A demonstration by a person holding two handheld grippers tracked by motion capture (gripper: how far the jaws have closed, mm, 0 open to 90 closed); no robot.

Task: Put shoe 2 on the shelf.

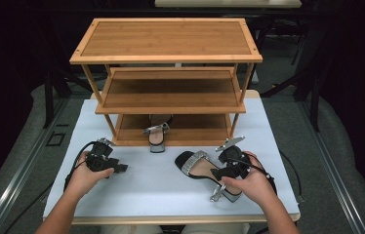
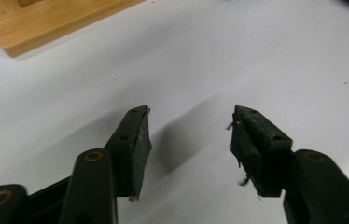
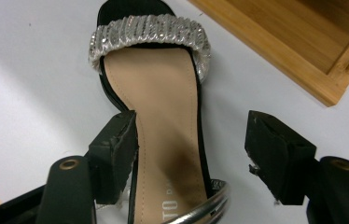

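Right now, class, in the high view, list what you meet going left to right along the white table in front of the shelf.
Left gripper → sandal on the bottom shelf → sandal on the table → right gripper.

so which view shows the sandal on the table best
The right gripper view: the sandal sits close between the open right claw, its rhinestone strap sharp. The high view shows it whole but small.
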